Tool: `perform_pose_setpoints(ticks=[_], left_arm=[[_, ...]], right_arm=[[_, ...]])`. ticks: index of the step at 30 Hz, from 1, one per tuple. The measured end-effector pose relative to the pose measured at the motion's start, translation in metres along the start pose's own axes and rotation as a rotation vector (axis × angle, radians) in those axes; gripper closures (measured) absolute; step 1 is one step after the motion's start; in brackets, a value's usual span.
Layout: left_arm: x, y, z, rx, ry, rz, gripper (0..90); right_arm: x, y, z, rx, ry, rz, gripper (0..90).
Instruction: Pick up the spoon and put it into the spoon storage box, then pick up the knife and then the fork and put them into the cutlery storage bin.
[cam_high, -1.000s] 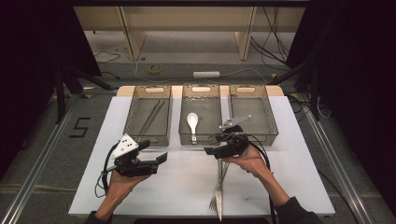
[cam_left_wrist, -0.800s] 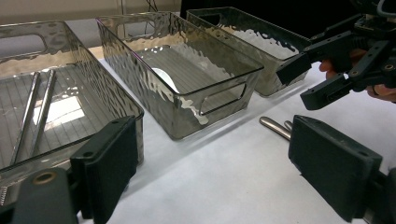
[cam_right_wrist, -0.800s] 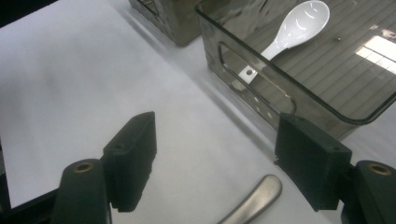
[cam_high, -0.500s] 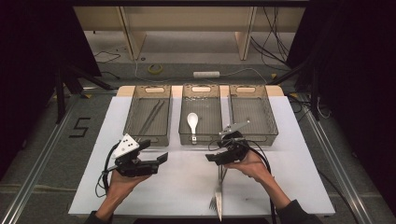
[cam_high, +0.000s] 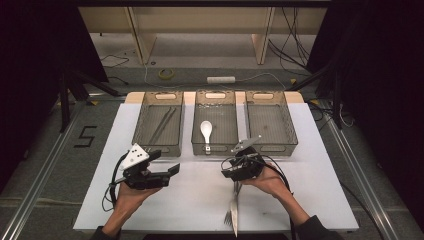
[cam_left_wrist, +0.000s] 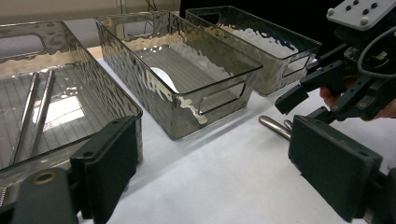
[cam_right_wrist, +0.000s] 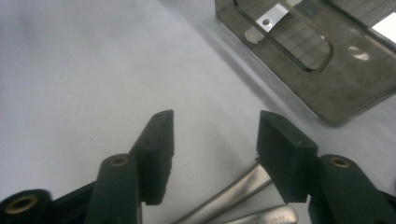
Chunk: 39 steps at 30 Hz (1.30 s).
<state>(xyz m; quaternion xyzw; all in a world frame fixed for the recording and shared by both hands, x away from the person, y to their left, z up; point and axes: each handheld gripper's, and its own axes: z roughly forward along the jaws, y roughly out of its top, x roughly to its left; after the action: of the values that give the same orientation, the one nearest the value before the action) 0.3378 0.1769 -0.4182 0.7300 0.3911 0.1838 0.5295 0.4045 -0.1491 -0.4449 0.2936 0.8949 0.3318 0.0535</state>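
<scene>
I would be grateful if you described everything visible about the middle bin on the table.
The middle bin is a rectangular, smoky translucent container that looks like plastic, with rippled walls, a ribbed floor and a cut-out handle slot at each end. It stands upright on the white table surface, lengthwise away from the person, between two similar bins and apart from both. A white spoon lies inside it, bowl toward the far end. Neither tool touches it.
</scene>
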Motion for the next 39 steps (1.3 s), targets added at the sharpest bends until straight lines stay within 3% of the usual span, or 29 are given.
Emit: perform_pose_setpoints(ticks=[10, 16, 22, 39], left_arm=[[0.0, 0.0, 0.0, 0.003, 0.001, 0.003, 15.4], [0.0, 0.0, 0.001, 0.004, -0.001, 0.004, 15.4], [0.0, 0.0, 0.002, 0.004, 0.0, 0.004, 15.4], [-0.002, 0.0, 0.002, 0.01, -0.008, 0.02, 15.4]], right_arm=[[-0.001, -0.003, 0.006, 0.036, -0.011, -0.013, 69.5], [-0.004, -0.005, 0.011, 0.058, -0.033, -0.045, 81.4], [-0.008, -0.006, 0.017, 0.083, -0.05, -0.057, 89.5], [-0.009, -0.003, 0.031, 0.143, -0.092, -0.098, 90.0]])
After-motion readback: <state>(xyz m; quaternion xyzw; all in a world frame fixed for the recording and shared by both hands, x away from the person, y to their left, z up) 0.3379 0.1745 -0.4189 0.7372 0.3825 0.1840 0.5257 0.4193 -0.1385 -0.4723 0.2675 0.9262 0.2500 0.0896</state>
